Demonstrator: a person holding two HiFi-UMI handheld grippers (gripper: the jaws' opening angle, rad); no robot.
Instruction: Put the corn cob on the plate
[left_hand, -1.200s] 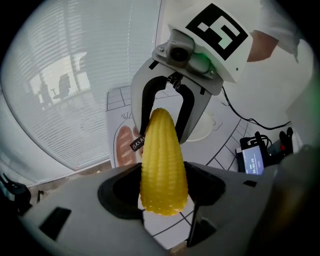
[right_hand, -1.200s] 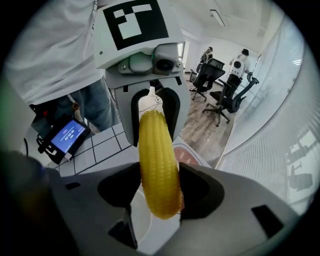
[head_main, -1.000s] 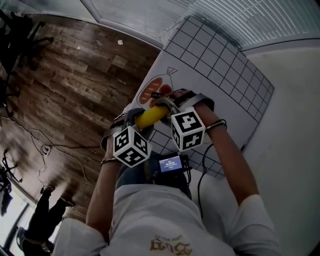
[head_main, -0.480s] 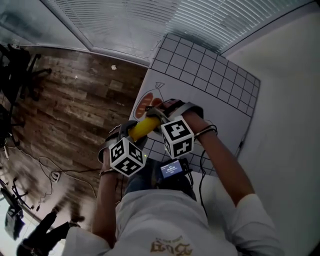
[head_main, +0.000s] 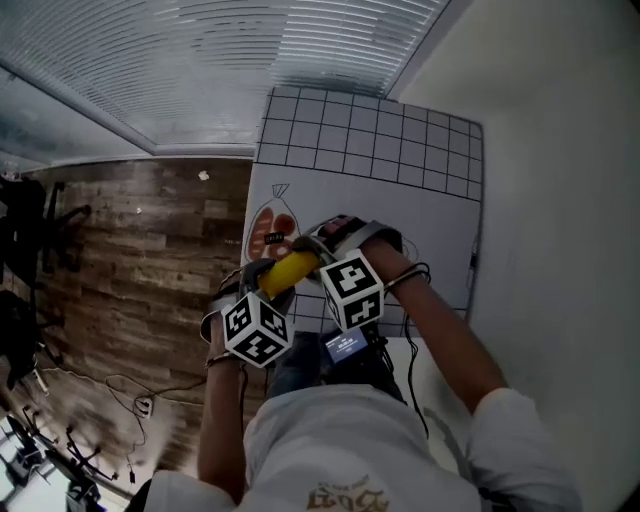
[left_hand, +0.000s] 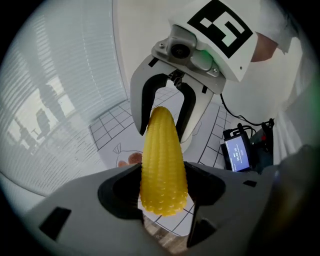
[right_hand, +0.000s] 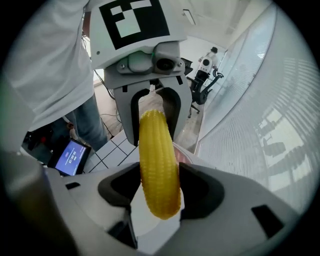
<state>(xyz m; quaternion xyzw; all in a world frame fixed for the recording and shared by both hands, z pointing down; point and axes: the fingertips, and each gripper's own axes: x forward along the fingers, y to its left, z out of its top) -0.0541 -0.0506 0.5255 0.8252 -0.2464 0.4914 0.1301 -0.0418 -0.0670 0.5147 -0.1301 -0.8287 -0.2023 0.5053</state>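
Observation:
A yellow corn cob (head_main: 290, 270) hangs in the air above the gridded white mat (head_main: 370, 150), gripped at both ends. My left gripper (head_main: 270, 285) is shut on its thick end (left_hand: 162, 185), and my right gripper (head_main: 312, 258) is shut on the other end (right_hand: 160, 190). The two grippers face each other: the right gripper (left_hand: 162, 117) shows in the left gripper view and the left gripper (right_hand: 152, 120) in the right gripper view. Under the cob a white curved surface (right_hand: 150, 222) shows; whether it is the plate I cannot tell.
An orange-red oval print (head_main: 268, 232) marks the mat's left edge. The wooden floor (head_main: 130, 260) lies left of the mat and a white tabletop (head_main: 560, 200) right of it. A small device with a blue screen (head_main: 345, 346) hangs at the person's waist, with a cable.
Both grippers have risen with the cob still held between them and have rolled a little. The head view has swung, so the mat now sits more squarely in it.

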